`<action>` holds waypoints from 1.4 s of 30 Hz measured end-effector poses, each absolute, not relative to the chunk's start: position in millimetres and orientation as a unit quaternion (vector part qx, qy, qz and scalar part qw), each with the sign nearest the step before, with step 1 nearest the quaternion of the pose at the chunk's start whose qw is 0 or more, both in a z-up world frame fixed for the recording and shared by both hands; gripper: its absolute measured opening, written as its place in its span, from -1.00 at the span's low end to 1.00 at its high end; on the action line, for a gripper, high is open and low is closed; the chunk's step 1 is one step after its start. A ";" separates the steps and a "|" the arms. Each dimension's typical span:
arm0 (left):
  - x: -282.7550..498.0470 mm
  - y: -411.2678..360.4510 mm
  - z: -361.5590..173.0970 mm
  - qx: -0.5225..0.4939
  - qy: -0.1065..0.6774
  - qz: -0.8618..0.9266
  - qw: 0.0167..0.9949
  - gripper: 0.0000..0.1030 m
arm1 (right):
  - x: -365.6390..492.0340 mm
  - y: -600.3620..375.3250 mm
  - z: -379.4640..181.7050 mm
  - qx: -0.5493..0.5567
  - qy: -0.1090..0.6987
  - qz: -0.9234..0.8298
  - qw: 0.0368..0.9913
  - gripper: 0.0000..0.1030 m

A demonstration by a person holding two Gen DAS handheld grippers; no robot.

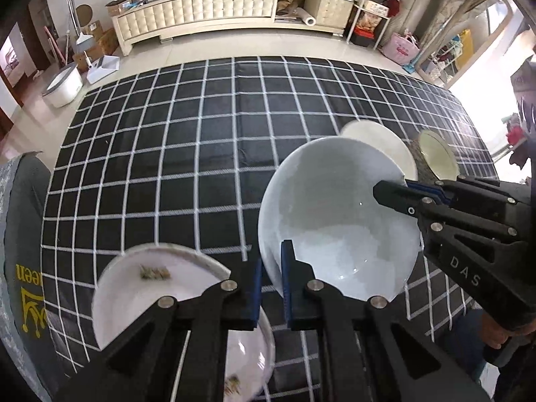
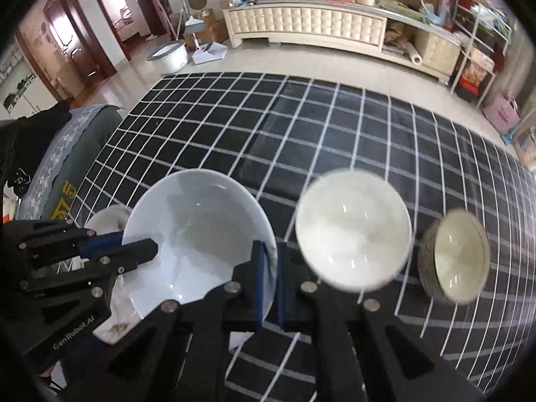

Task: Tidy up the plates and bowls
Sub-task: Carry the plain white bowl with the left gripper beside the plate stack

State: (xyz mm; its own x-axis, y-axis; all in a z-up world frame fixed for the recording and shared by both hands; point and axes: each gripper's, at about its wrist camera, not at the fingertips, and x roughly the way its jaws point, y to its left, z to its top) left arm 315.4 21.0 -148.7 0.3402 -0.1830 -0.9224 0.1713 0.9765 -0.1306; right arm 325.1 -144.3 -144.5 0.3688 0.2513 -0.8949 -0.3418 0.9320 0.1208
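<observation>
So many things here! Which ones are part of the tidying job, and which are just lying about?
Part of the job:
- big white bowl, held by the left gripper and right gripper
- cream bowl
- speckled bowl
- patterned plate

Just lying about:
- long cabinet
- tub on the floor
- pink bag

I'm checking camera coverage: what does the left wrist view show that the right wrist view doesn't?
Only the left wrist view shows the patterned plate whole, under the left tongs. Only the right wrist view shows the cream bowl and speckled bowl unobstructed. Both show the large white bowl, its rim pinched on opposite sides by the left tongs and right tongs, over the checked tablecloth.
</observation>
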 end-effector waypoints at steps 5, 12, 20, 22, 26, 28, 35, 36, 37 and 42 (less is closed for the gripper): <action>292.6 7.4 -157.4 0.012 0.566 -0.117 0.816 -0.83 | 303.3 -158.5 -155.6 -0.012 0.551 0.168 0.817 -0.83; 270.9 5.3 -175.0 0.017 0.577 -0.121 0.807 -0.83 | 278.9 -165.9 -179.6 0.018 0.579 0.170 0.797 -0.83; 257.4 -3.4 -190.0 0.037 0.586 -0.121 0.801 -0.83 | 268.1 -163.5 -200.3 0.016 0.601 0.168 0.781 -0.83; 255.2 -5.3 -194.0 0.036 0.590 -0.121 0.797 -0.83 | 265.7 -165.4 -205.7 0.020 0.607 0.167 0.776 -0.83; 253.8 -4.7 -200.8 0.031 0.595 -0.121 0.794 -0.83 | 265.1 -170.5 -214.3 0.038 0.619 0.170 0.766 -0.83; 254.9 -5.7 -200.2 0.033 0.594 -0.123 0.794 -0.83 | 266.3 -170.9 -215.5 0.040 0.621 0.169 0.764 -0.83; 263.2 -9.6 -206.2 0.039 0.600 -0.125 0.789 -0.83 | 273.9 -177.4 -217.3 0.042 0.626 0.172 0.759 -0.83; 264.3 -9.9 -206.5 0.038 0.601 -0.124 0.789 -0.83 | 275.8 -179.1 -218.5 0.048 0.629 0.172 0.757 -0.83; 264.8 -10.0 -206.3 0.035 0.601 -0.124 0.789 -0.83 | 277.6 -182.3 -219.1 0.057 0.632 0.172 0.753 -0.83; 263.6 -13.6 -208.5 0.042 0.605 -0.135 0.783 -0.83 | 276.9 -179.0 -213.9 0.016 0.629 0.173 0.758 -0.82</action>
State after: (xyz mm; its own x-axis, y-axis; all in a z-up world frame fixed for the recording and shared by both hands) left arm 263.6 -13.6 -208.5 0.2302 -0.1616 -0.9596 0.2621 0.9600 -0.0988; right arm 276.9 -179.0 -213.9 0.1503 0.2814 -0.9477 -0.2421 0.9399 0.2407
